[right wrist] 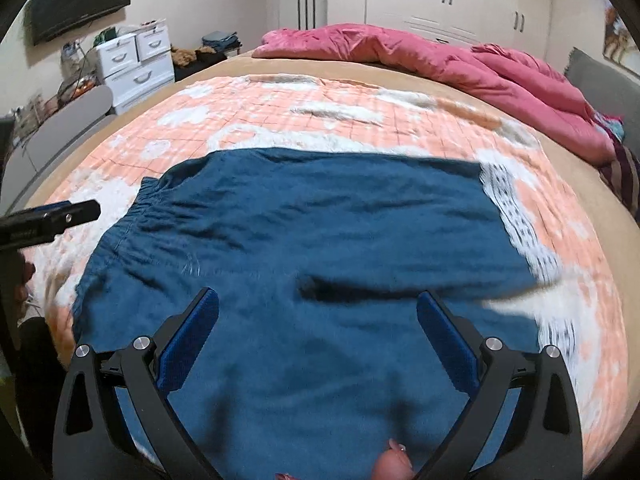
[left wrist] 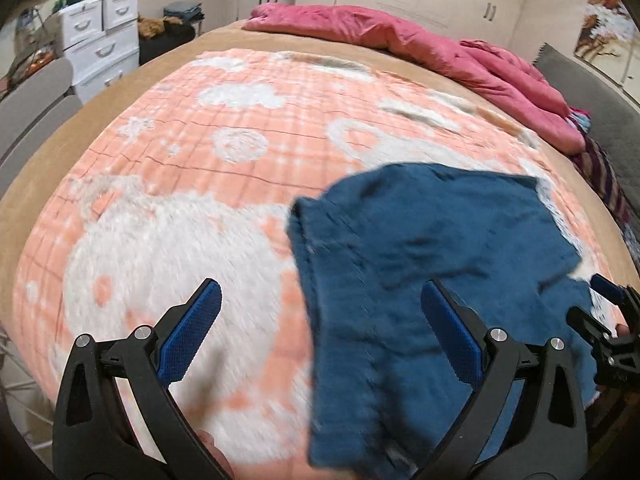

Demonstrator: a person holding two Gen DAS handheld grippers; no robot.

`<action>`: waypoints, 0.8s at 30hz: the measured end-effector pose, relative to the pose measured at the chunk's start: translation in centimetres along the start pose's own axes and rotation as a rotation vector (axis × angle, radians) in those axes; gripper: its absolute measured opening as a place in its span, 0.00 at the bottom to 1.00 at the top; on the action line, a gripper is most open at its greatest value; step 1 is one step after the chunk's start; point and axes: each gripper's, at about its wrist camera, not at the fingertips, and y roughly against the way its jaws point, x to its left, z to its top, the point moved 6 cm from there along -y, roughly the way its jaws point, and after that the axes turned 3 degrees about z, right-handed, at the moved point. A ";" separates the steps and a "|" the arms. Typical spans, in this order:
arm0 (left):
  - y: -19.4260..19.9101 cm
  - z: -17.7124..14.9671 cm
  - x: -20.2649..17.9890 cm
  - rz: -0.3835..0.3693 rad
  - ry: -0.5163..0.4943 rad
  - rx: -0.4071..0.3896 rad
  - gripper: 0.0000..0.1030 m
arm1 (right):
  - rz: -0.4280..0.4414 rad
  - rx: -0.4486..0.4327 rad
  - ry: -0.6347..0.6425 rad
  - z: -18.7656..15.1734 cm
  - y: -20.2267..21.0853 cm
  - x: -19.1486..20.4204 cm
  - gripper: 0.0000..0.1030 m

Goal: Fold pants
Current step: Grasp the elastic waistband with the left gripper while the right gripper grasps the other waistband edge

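On the left, the left gripper hangs over the bed with its fingers spread wide, nothing between them; beneath it lies the peach-and-white blanket. To its right the blue pants lie spread on that blanket, waistband to the left. The right gripper hovers above the near part of the pants, likewise released. Along the far right edge of the bed lies a rumpled pink quilt.

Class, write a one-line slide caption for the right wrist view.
Open right gripper poised above blue fabric pants spread on an orange-and-white patterned blanket, with the left gripper alongside the waistband.
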 end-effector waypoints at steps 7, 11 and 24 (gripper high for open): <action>-5.0 3.1 0.1 -0.027 -0.032 0.081 0.91 | 0.054 0.034 0.013 3.4 -3.3 -0.2 0.96; -7.7 4.0 -0.1 -0.006 -0.067 0.108 0.91 | 0.052 0.042 0.046 5.6 -5.3 -0.4 0.96; -11.2 4.5 0.0 -0.126 -0.078 0.107 0.40 | 0.154 0.083 0.258 12.3 -13.2 2.9 0.96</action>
